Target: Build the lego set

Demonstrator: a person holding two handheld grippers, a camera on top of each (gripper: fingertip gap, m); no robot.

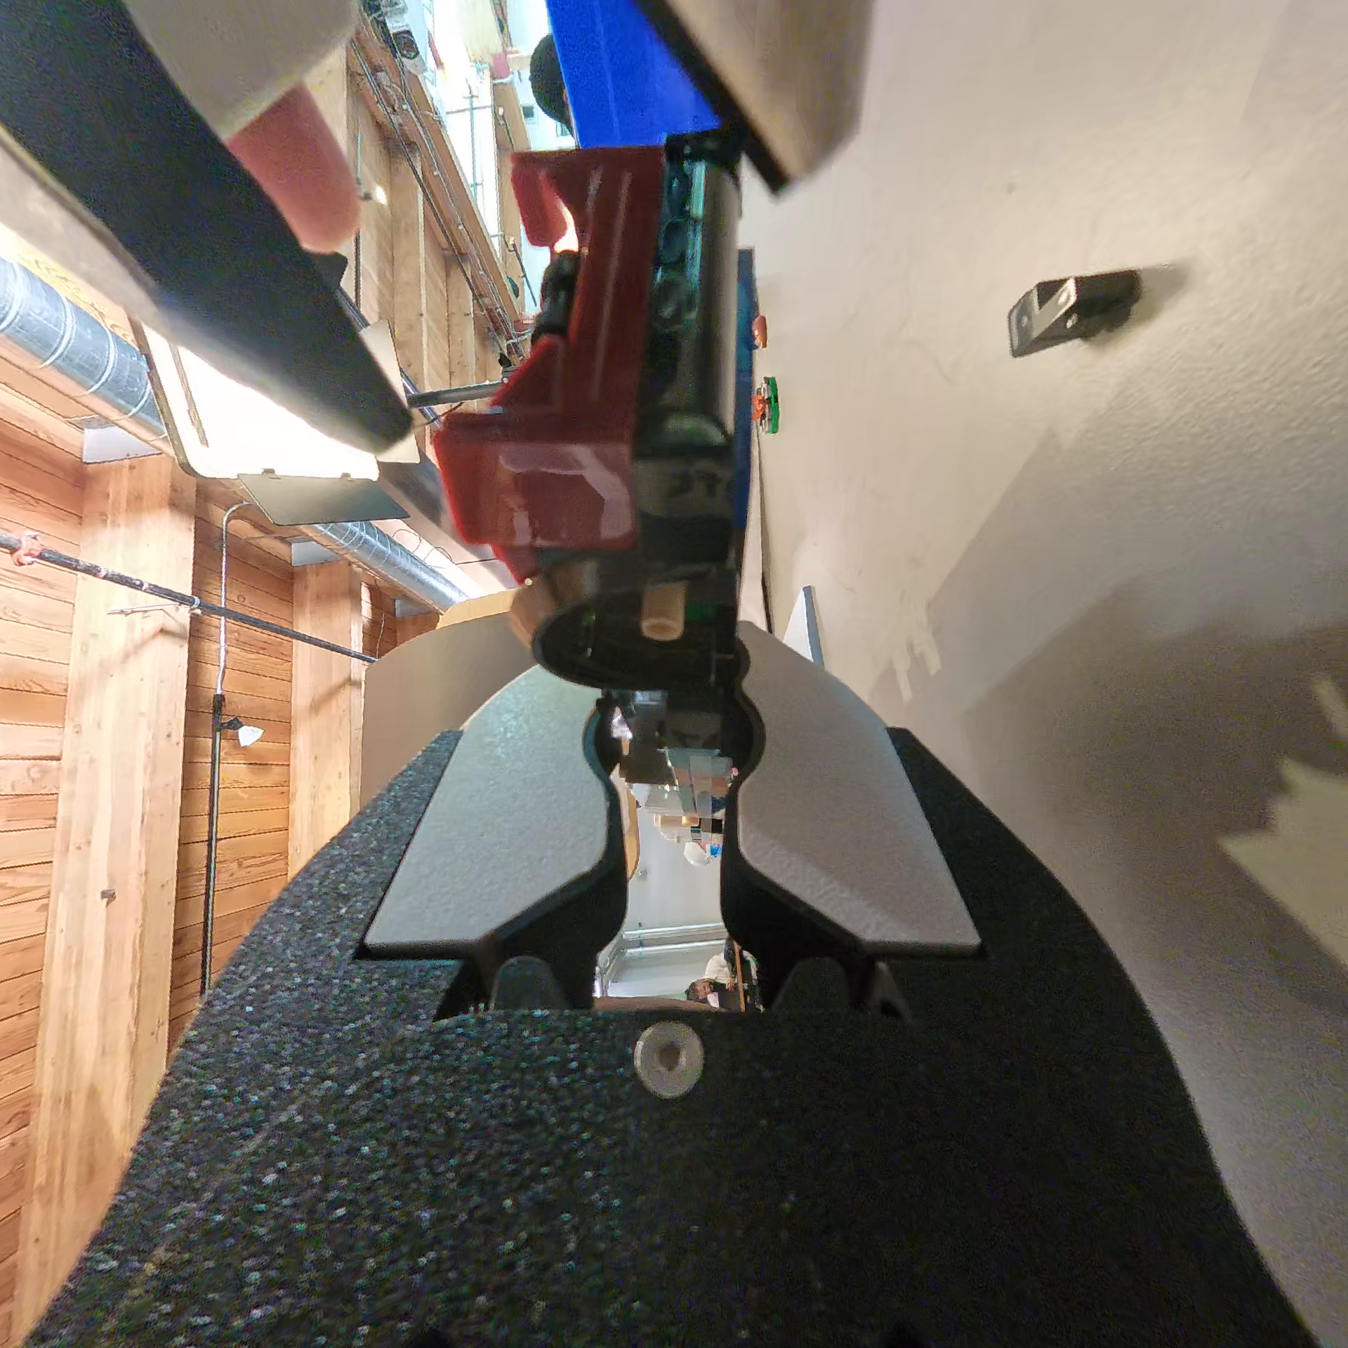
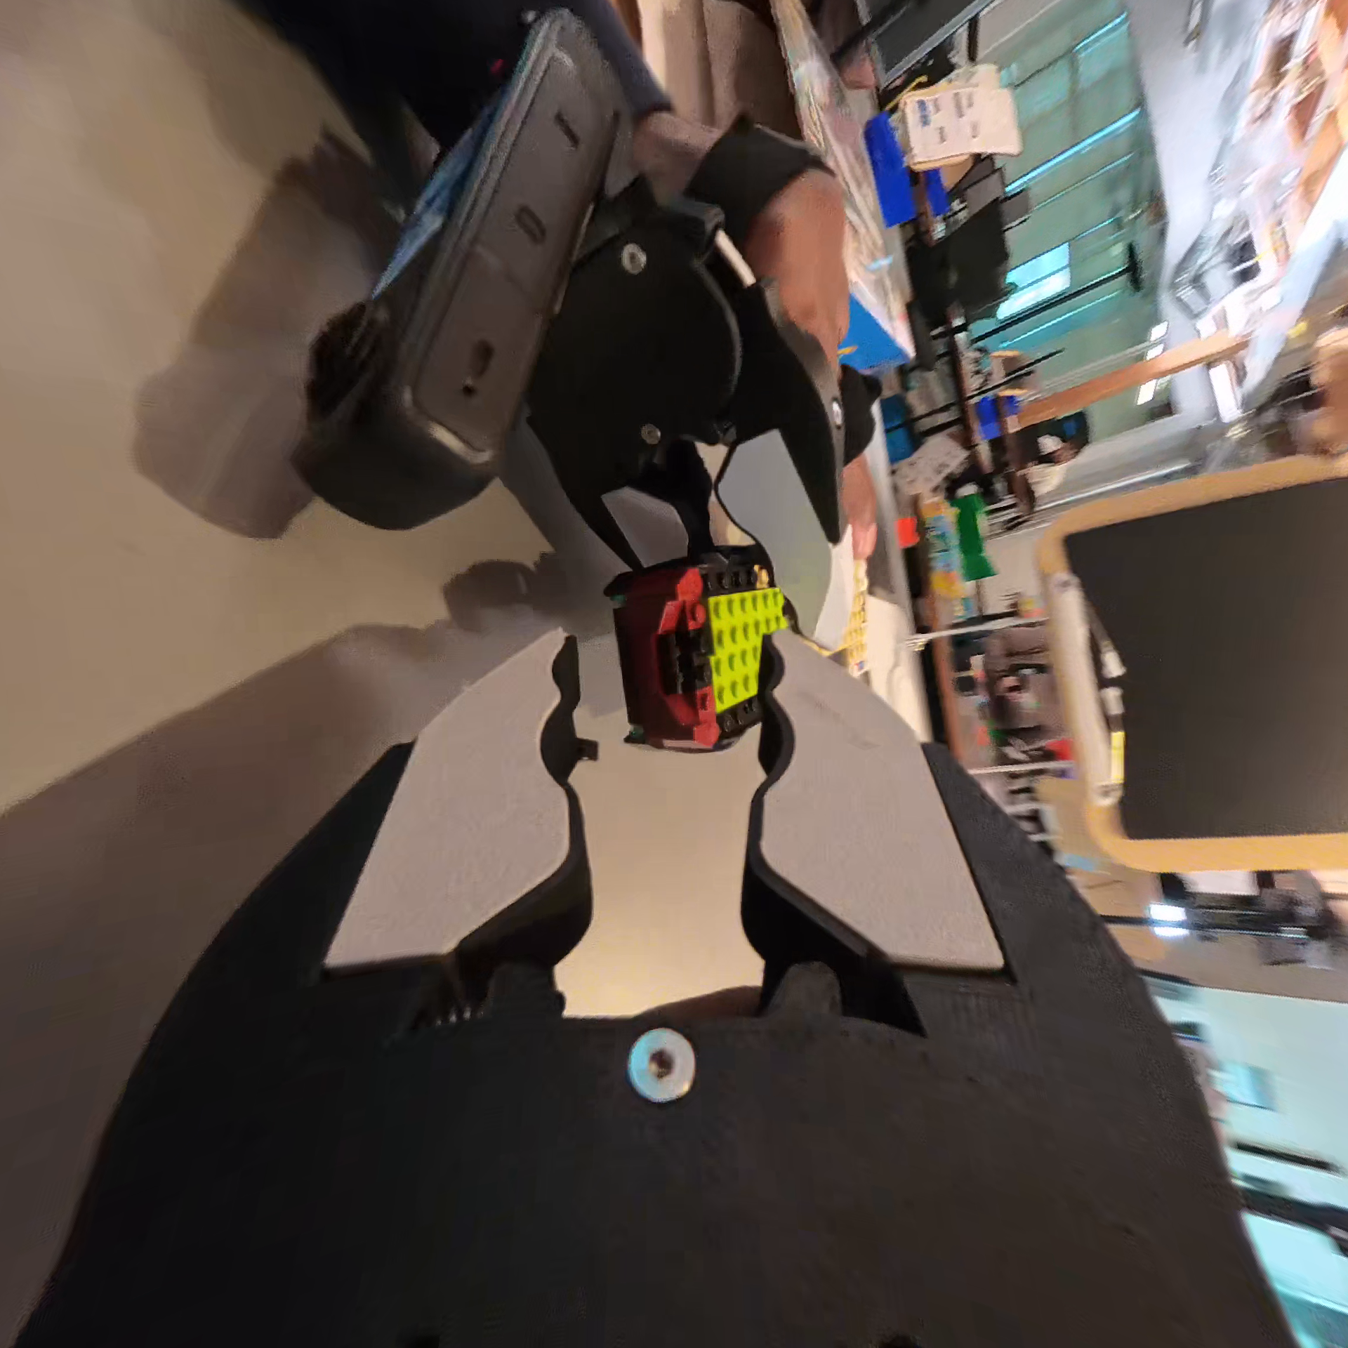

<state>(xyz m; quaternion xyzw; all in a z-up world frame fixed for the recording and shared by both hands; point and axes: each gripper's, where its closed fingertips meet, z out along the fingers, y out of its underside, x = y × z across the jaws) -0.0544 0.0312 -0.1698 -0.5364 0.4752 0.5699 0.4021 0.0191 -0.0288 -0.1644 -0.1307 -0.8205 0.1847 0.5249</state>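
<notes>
A brick-built model of dark red, black and lime-green pieces [image 2: 700,656] hangs above the cream table [image 2: 182,583]. My left gripper [image 1: 667,678] is shut on the model's black end [image 1: 642,627], and the model [image 1: 583,438] stretches away from its fingertips. The right wrist view shows this gripper [image 2: 693,540] clamping the far end, with a hand behind it. My right gripper [image 2: 675,656] is open around the model. Its left finger [image 2: 510,766] stands clear of the dark red side and its right finger [image 2: 839,766] lies by the lime plate's edge. Its fingers [image 1: 219,255] flank the model in the left wrist view.
A small black bracket [image 1: 1072,310] and small green and orange bricks [image 1: 764,397] lie on the table [image 1: 1021,547]. A blue object [image 1: 620,80] stands beyond the model. A black board with a wooden rim [image 2: 1203,671], a yellow brick piece [image 2: 861,620] and coloured boxes [image 2: 970,540] lie to the right. The left gripper's tips are roughly 10 cm from the right gripper's.
</notes>
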